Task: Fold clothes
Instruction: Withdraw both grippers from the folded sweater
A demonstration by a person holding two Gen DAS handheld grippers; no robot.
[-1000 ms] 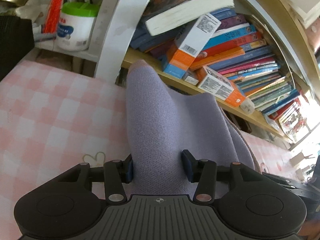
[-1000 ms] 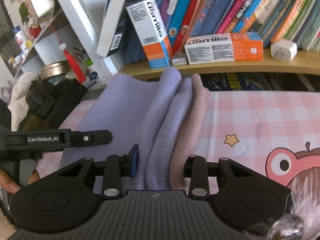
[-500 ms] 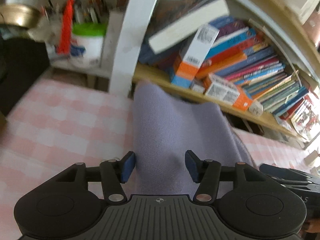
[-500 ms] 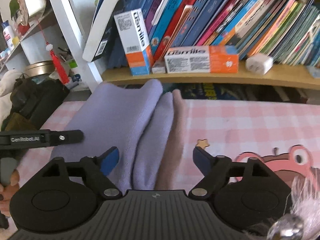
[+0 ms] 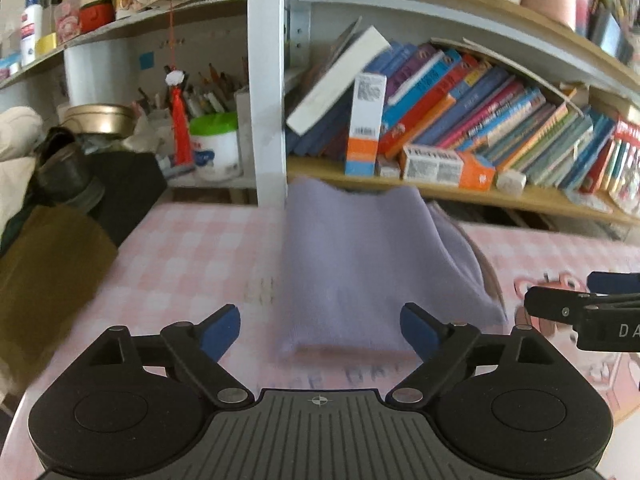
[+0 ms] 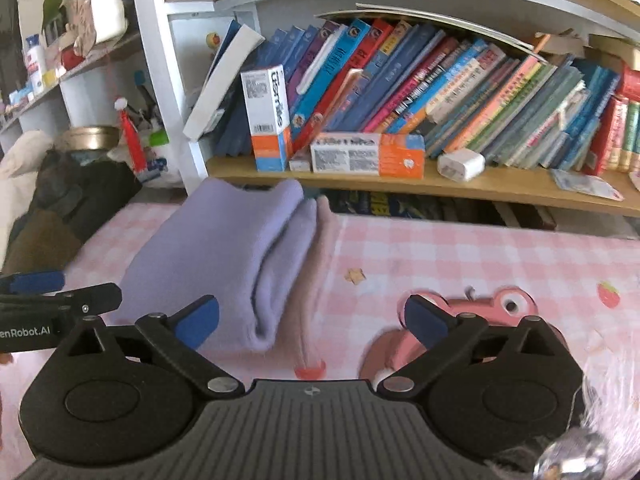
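Note:
A folded lilac knit garment (image 5: 360, 264) lies flat on the pink checked cloth (image 5: 192, 248), its far edge against the bookshelf. In the right wrist view the lilac garment (image 6: 224, 248) shows stacked folds with a pink layer (image 6: 320, 264) along its right side. My left gripper (image 5: 320, 330) is pulled back from the near edge of the garment; its jaws are opening and nothing is between them. My right gripper (image 6: 312, 320) hangs above the garment's right near corner, jaws opening wide, pads off the fabric. Each gripper's finger shows at the edge of the other's view.
A wooden shelf (image 6: 400, 184) of leaning books and orange-and-white boxes (image 6: 368, 154) runs along the back. A white post (image 5: 266, 80) stands behind the garment. Dark bags and a brown one (image 5: 44, 280) crowd the left. A cartoon print (image 6: 472, 312) marks the cloth at right.
Both grippers let go of the garment, opened wide and drew back and upward. The garment, held up before, now lies flat and folded on the cloth.

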